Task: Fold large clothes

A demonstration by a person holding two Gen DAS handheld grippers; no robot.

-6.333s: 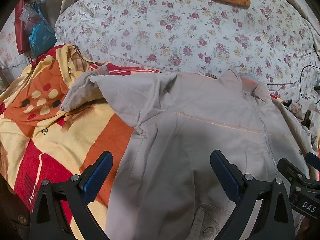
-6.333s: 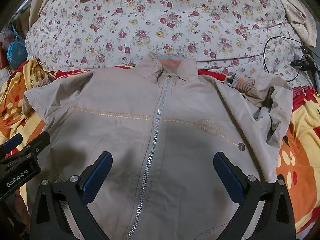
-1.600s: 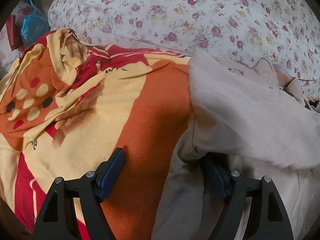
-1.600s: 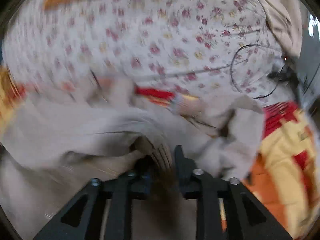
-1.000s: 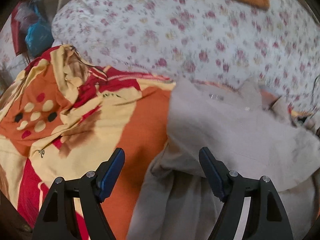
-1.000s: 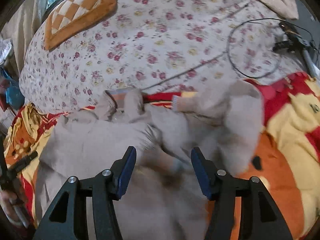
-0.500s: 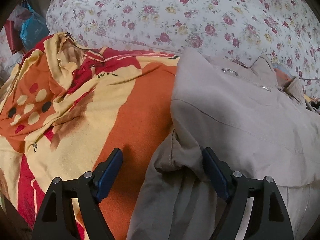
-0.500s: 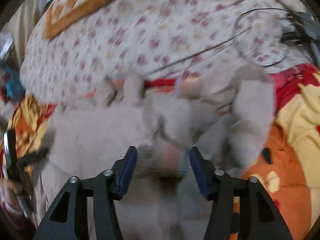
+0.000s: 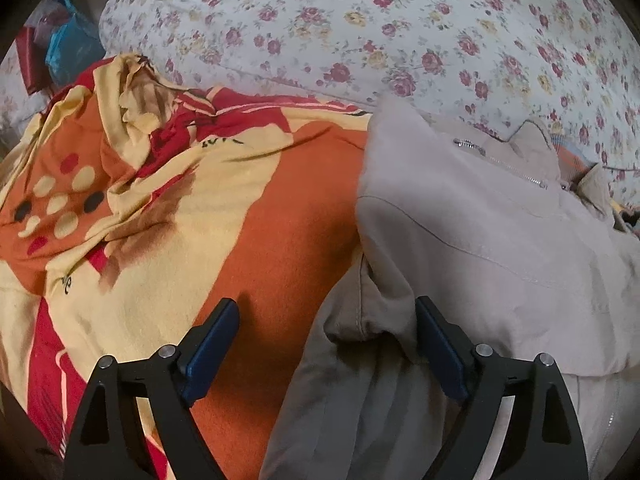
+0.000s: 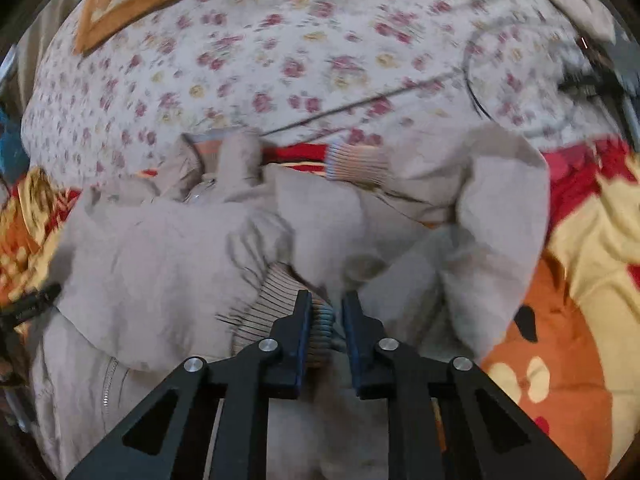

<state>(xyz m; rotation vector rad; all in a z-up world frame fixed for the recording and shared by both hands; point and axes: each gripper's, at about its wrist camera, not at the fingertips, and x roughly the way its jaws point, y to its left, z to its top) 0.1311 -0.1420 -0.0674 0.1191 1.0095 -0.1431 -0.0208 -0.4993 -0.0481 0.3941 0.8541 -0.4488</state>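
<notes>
My right gripper (image 10: 326,316), jaws just closing, clamps the ribbed cuff (image 10: 280,304) of the beige jacket (image 9: 500,248) spread on the bed, left gripper (image 9: 324,332) jaws widening apart over the fold, so next that sleeve needs carrying inward.

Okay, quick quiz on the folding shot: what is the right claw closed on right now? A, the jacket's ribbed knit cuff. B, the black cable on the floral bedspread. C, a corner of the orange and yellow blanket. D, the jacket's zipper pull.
A: in the right wrist view the right claw has just been closing, and the striped ribbed cuff of the beige jacket sits pinched between its fingers.
</notes>
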